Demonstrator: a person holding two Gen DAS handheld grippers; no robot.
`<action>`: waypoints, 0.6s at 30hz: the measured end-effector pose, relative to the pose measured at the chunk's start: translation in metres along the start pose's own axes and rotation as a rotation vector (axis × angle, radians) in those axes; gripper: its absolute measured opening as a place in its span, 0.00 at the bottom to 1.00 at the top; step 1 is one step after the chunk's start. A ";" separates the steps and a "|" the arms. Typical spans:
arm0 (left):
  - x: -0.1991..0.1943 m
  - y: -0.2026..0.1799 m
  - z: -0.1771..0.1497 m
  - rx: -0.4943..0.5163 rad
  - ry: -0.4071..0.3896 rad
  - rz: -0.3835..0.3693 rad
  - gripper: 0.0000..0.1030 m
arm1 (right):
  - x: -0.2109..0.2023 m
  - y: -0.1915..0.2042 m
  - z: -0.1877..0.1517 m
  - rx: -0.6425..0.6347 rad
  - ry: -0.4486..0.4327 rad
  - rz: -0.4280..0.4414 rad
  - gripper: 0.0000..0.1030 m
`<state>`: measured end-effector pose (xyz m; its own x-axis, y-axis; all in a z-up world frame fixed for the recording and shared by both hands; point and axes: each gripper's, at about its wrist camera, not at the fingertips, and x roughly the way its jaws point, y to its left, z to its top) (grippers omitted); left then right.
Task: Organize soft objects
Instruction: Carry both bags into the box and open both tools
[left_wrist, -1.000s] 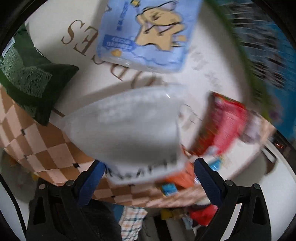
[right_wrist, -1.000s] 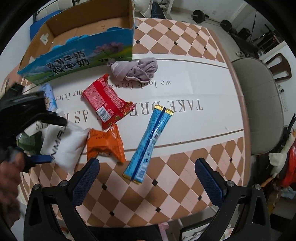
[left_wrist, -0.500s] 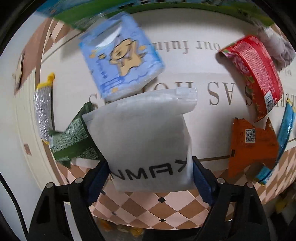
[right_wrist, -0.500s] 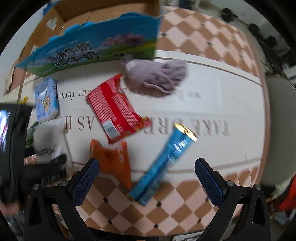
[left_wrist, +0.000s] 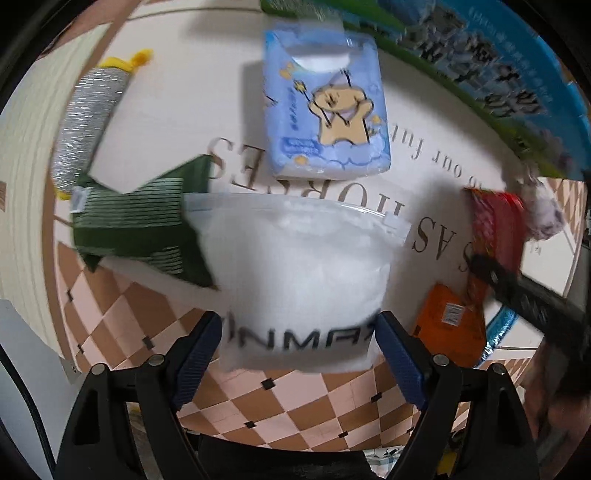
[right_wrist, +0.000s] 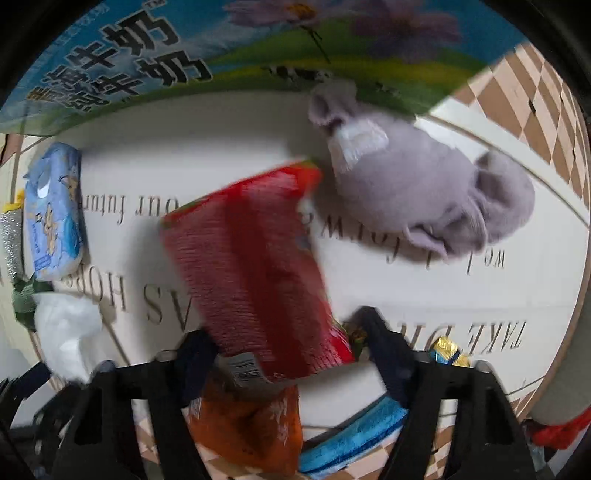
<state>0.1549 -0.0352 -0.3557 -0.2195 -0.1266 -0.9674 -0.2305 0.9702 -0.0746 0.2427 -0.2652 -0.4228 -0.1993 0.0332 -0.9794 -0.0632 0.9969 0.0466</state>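
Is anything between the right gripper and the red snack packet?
Nothing visible. The red snack packet already lies with its near end between the right gripper fingers. The orange packet sits below it, the lilac cloth beyond.

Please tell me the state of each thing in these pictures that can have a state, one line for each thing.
Left tool: closed on the white zip bag.
White zip bag: held at its bottom edge, zip shut.
Right tool: around the red packet; contact blurred.
Red packet: between the right tool's fingers.
Tissue pack: lying flat on the table.
Purple cloth: crumpled beside the carton.
Milk carton: blurred, opening not visible.
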 end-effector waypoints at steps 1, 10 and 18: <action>0.006 -0.003 -0.002 0.005 0.009 0.006 0.82 | -0.001 -0.003 -0.005 0.003 0.010 -0.002 0.63; 0.048 -0.024 -0.027 0.022 -0.003 0.133 0.80 | -0.002 -0.030 -0.052 0.032 0.066 0.039 0.56; -0.009 -0.049 -0.069 0.108 -0.152 0.167 0.65 | -0.015 -0.050 -0.052 0.045 0.029 0.029 0.47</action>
<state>0.1025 -0.0961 -0.3271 -0.0992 0.0622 -0.9931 -0.0981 0.9926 0.0720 0.1982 -0.3187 -0.4000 -0.2286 0.0602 -0.9717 -0.0130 0.9978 0.0649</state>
